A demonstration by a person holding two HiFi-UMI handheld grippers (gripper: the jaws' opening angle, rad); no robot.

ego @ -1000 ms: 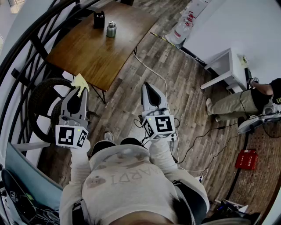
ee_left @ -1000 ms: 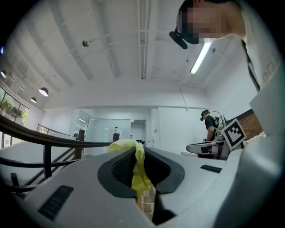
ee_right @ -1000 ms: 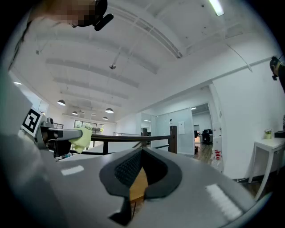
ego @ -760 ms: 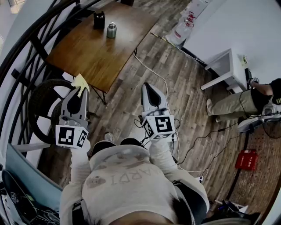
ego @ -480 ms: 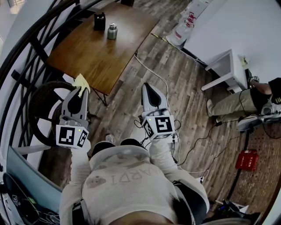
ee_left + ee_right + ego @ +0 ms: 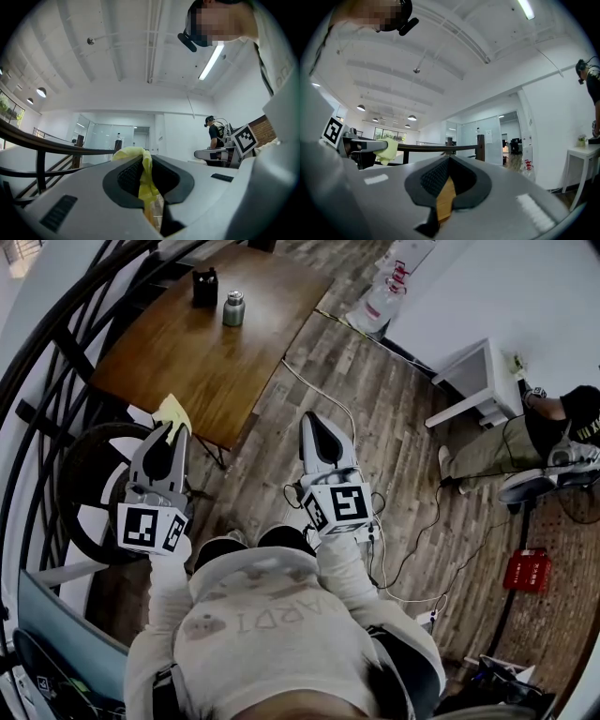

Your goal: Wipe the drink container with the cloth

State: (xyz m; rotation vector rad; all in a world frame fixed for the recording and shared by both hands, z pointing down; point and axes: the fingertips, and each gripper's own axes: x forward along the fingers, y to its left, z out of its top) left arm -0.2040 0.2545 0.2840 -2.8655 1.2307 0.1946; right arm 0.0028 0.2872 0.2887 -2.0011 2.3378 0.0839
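**Q:** Where is this?
**A:** A room with a plank floor (image 6: 394, 442). A wooden table (image 6: 187, 357) stands beside a curved black railing (image 6: 56, 362), and the drink container (image 6: 233, 308), a metal flask, stands near the table's far end.

**Q:** Any legible writing?
**A:** Only square markers on the gripper cubes. The sweatshirt print is too faint to read.

**Q:** And the grippers?
**A:** Both point forward, well apart from the flask. The left gripper (image 6: 172, 427) pinches a yellow cloth (image 6: 142, 169). The right gripper (image 6: 449, 159) has its jaws together on nothing.

Your cloth (image 6: 172, 414) is pale yellow. Your left hand-held gripper (image 6: 172, 430) is light grey with black ribbed pads and a cube of black-and-white squares; the right hand-held gripper (image 6: 307, 420) has the same colours. The worktop (image 6: 178, 352) is warm brown wood, the drink container (image 6: 233, 308) silvery grey-green, the floor (image 6: 394, 446) streaky grey-brown planks.
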